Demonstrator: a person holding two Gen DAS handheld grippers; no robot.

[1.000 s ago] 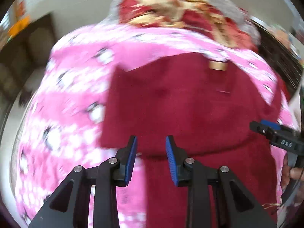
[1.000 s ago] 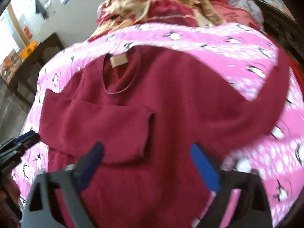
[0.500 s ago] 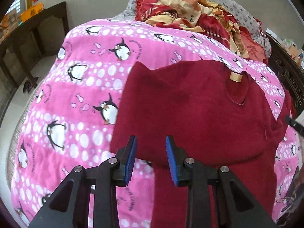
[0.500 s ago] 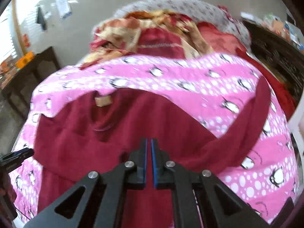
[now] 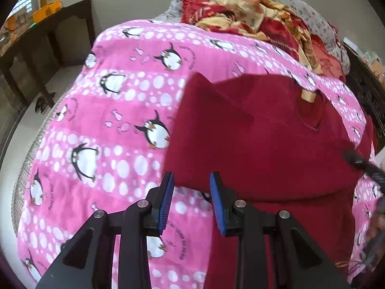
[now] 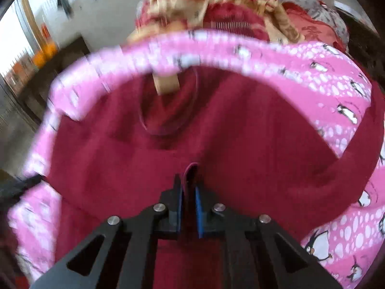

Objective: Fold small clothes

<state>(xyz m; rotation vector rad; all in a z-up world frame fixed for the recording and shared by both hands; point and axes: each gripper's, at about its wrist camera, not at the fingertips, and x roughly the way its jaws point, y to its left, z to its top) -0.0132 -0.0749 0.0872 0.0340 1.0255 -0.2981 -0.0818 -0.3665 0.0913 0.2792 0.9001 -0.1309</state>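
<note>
The red sweater lay flat on the bed's pink blanket, neck away. The right gripper pinched a raised fold at its middle; the left gripper, slightly spread and empty, hovered at the sweater's left edge.

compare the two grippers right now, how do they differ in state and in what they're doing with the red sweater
The right gripper is shut on a pinched fold of the red sweater; the left gripper has a clear gap between its blue pads and holds nothing. The right gripper sits over the middle of the sweater, below the neckline, while the left gripper sits at the folded sleeve's lower edge, by the pink penguin blanket. Both have black fingers with blue pads and point downward at the bed.
</note>
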